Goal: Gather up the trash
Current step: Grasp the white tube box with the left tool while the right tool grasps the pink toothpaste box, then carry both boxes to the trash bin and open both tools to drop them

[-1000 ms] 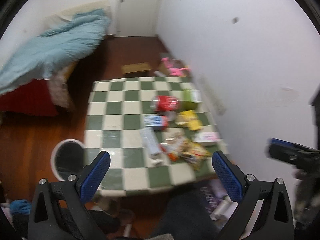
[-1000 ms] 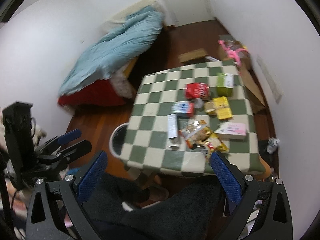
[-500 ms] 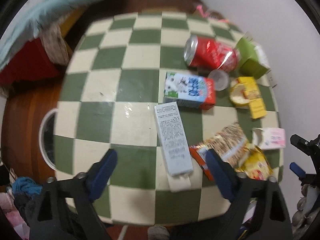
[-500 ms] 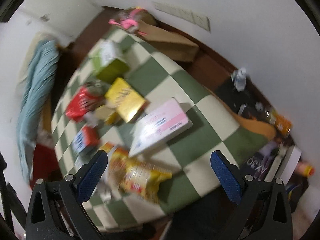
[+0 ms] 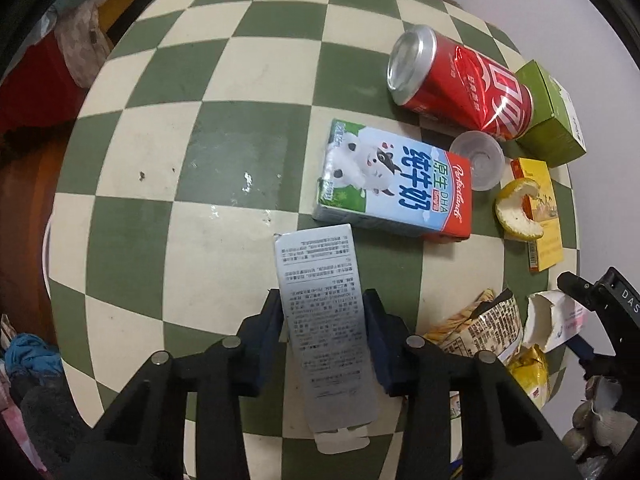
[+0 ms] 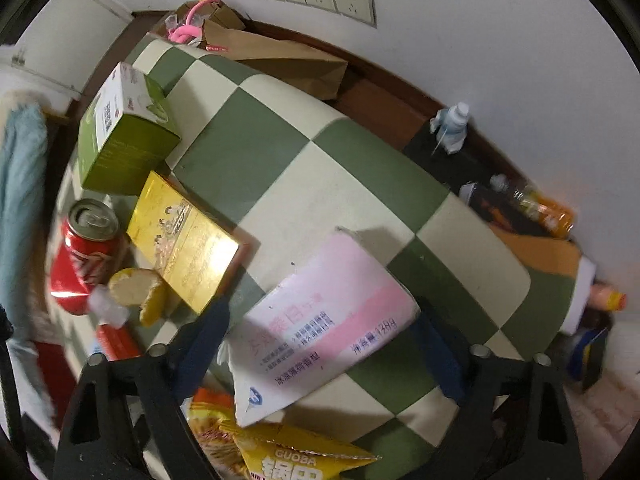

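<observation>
Left wrist view: we look down on a green-and-cream checkered table (image 5: 168,152) w/ litter spread over its right half. Our left gripper (image 5: 323,338) has its jaws pressed against both long sides of a flat grey carton (image 5: 324,320) printed w/ small text; carton lies on the table, not lifted yet. Just beyond it sits a blue-and-white milk carton (image 5: 394,186), then a red soda can (image 5: 460,88) on its side, a clear plastic cup (image 5: 478,160), a green box (image 5: 550,116), a yellow box (image 5: 542,216) w/ a piece of citrus peel (image 5: 518,210) on it, and snack bags (image 5: 476,328) at the near right. Right wrist view: our right gripper (image 6: 320,344) straddles a pink-and-white box (image 6: 328,320), jaws apart on either side; whether they touch it we cannot tell, pic is blurry. A yellow snack bag (image 6: 288,456) lies in front. We judge both hands are at the grasp step, approx. start of the job, since most trash is on the table. Next move calls for a firm squeeze, straight lift, then carry to a bin, which isn't in view now.
</observation>
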`<state>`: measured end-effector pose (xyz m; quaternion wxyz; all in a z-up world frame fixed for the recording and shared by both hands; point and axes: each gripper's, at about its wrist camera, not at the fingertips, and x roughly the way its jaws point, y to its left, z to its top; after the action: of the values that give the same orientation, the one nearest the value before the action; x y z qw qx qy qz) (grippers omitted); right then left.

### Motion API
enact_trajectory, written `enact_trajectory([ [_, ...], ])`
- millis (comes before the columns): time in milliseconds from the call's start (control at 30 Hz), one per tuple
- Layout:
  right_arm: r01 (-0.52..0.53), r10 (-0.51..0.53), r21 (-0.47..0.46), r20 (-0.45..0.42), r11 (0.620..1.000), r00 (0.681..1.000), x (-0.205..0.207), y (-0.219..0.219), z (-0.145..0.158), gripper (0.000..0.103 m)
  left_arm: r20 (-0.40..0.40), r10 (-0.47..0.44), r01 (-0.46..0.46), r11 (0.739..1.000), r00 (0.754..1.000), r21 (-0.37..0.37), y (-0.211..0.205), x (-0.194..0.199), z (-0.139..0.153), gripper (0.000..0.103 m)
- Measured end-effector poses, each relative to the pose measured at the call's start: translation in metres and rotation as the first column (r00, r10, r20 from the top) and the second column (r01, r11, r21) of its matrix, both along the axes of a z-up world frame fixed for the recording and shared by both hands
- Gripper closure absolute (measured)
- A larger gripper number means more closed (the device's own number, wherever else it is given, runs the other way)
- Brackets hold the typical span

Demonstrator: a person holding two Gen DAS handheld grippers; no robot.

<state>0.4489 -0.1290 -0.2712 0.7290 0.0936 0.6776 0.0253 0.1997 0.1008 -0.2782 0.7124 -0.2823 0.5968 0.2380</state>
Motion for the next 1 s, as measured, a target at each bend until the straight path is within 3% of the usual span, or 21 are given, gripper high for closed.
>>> enact_trajectory([
  [100,-0.034,0.035,-0.025,0.038,0.999,0.999,-0.001,0.003,0.002,0.017,0.009,-0.008,0.008,1.0,1.0,0.019,0.002,-0.007,0.004,0.069],
  [167,-0.067,0.067,-0.005,0.052,0.998,0.996,-0.003,0.003,0.004,0.034,0.017,-0.019,0.018,0.999,1.0,0.049,0.003,-0.012,0.011,0.069],
  [233,-0.083,0.083,-0.004,0.056,0.997,0.995,-0.004,0.003,0.01,0.041,0.026,-0.03,0.028,0.997,0.999,0.075,0.007,-0.014,0.018,0.069],
  [600,-0.226,0.214,0.051,0.17,0.973,0.962,-0.017,0.013,0.064,0.044,0.163,-0.063,0.026,0.975,0.985,0.222,0.01,-0.039,0.097,0.07],
  [767,-0.329,0.295,0.09,0.265,0.94,0.918,-0.037,0.033,0.113,0.044,0.239,-0.079,0.008,0.959,0.968,0.284,0.019,-0.049,0.135,0.07],
  [1000,-0.473,0.398,0.163,0.348,0.866,0.849,-0.081,0.085,0.168,0.044,0.32,-0.061,-0.057,0.936,0.945,0.346,0.057,-0.105,0.189,0.07],
])
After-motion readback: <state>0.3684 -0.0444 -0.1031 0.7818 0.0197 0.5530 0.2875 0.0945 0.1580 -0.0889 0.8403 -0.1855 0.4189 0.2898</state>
